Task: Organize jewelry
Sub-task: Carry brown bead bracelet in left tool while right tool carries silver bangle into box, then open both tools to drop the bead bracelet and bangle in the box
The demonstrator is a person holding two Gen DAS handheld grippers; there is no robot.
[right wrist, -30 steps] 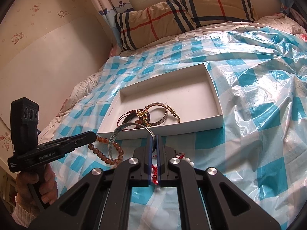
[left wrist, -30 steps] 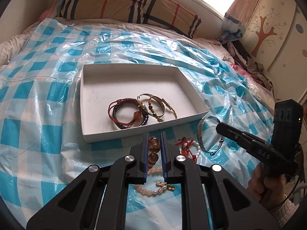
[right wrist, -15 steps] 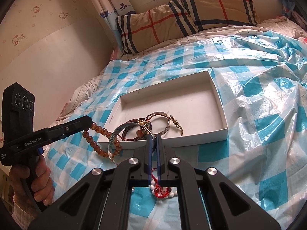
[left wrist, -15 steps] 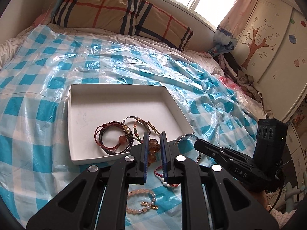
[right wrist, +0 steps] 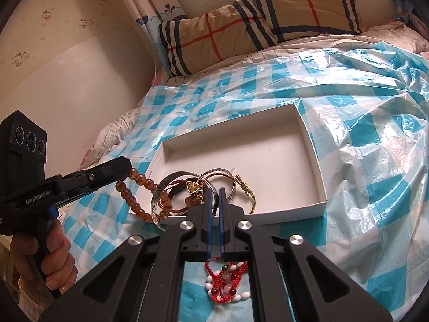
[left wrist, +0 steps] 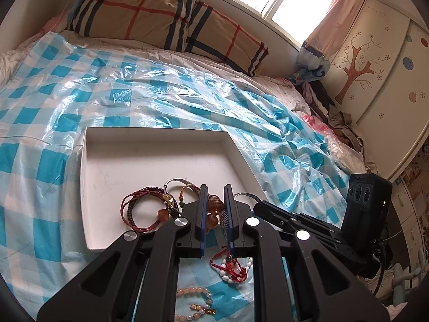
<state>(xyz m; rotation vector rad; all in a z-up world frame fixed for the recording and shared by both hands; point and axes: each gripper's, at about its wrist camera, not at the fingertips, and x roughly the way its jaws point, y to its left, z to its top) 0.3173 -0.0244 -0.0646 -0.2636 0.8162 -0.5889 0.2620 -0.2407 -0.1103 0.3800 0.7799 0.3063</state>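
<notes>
Both wrist views close above bed, facing headboard pillow; share white tray.

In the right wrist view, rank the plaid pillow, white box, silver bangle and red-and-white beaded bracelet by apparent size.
1. Plaid pillow and white box: similar, unranked; the pillow lies farther away.
2. Silver bangle.
3. Red-and-white beaded bracelet: close to the bangle, partly hidden behind the tongs.
</notes>
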